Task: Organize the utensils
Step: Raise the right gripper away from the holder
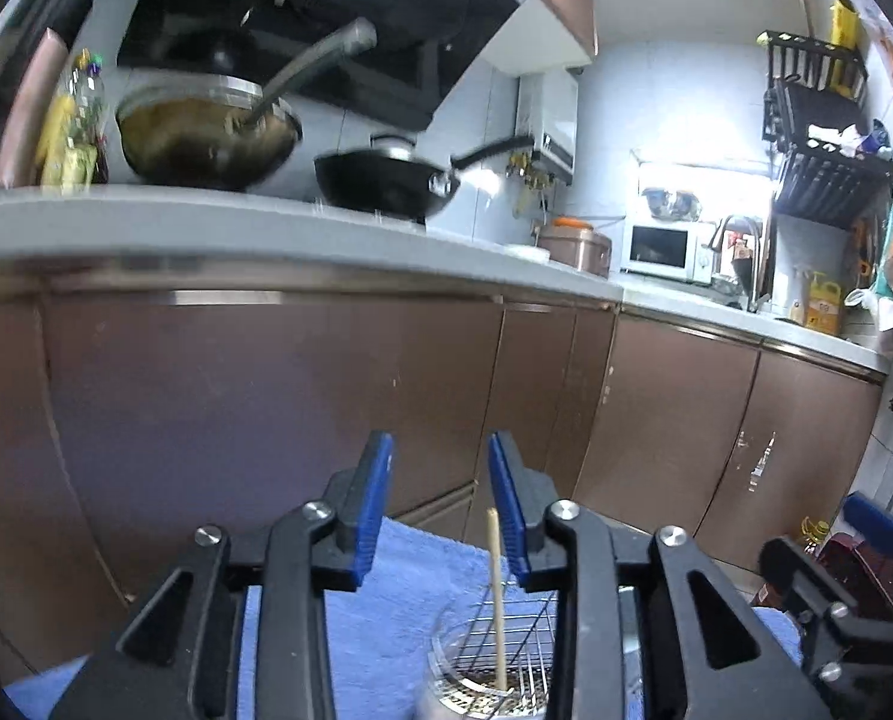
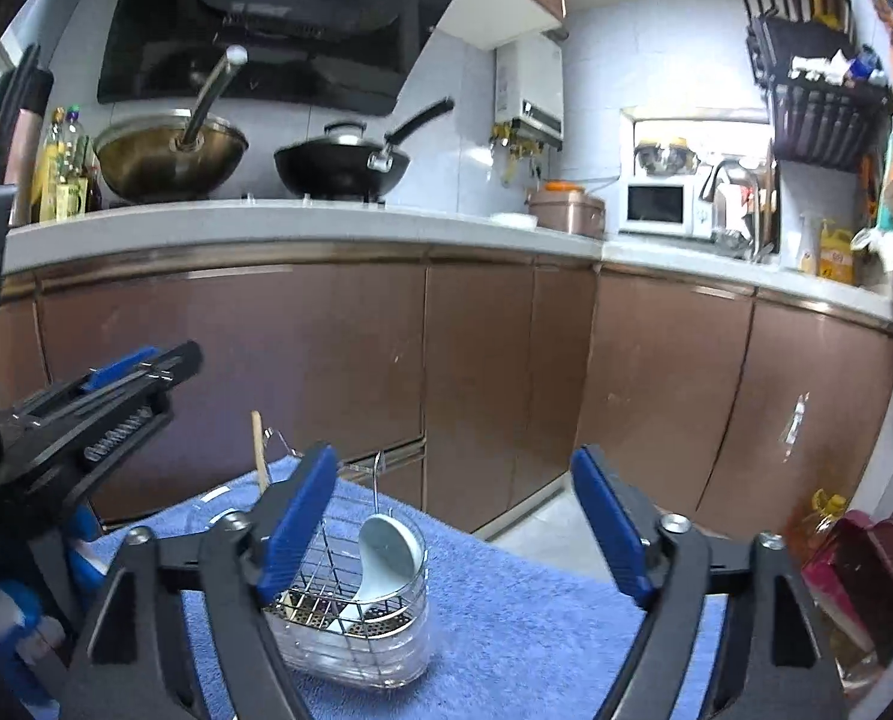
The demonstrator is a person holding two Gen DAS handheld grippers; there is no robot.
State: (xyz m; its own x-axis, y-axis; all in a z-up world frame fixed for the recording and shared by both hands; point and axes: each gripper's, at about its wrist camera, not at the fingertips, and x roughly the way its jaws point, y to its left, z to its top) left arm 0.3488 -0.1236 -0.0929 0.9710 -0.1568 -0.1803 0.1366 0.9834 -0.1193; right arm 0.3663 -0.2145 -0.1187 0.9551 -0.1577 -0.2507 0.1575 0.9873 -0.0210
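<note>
A clear utensil holder with a wire rack (image 2: 350,618) stands on a blue towel (image 2: 536,600). A white ceramic spoon (image 2: 386,546) rests in it, bowl up. A wooden chopstick (image 1: 496,600) stands upright in the holder (image 1: 488,660), its top close to the inner face of my left gripper's right finger, and I see no pad pressing on it. The left gripper (image 1: 440,450) is open just above the holder. The right gripper (image 2: 455,462) is open wide above the spoon with nothing between its fingers. In the right wrist view, the left gripper (image 2: 146,360) shows at the left above the chopstick (image 2: 258,450).
Brown cabinet doors (image 2: 338,360) run close behind the towel under a grey counter (image 2: 266,222). On it are a steel wok with a ladle (image 2: 170,156), a black pan (image 2: 338,168) and a microwave (image 2: 656,210). An oil bottle (image 2: 824,516) and a red box (image 2: 866,576) sit on the floor at the right.
</note>
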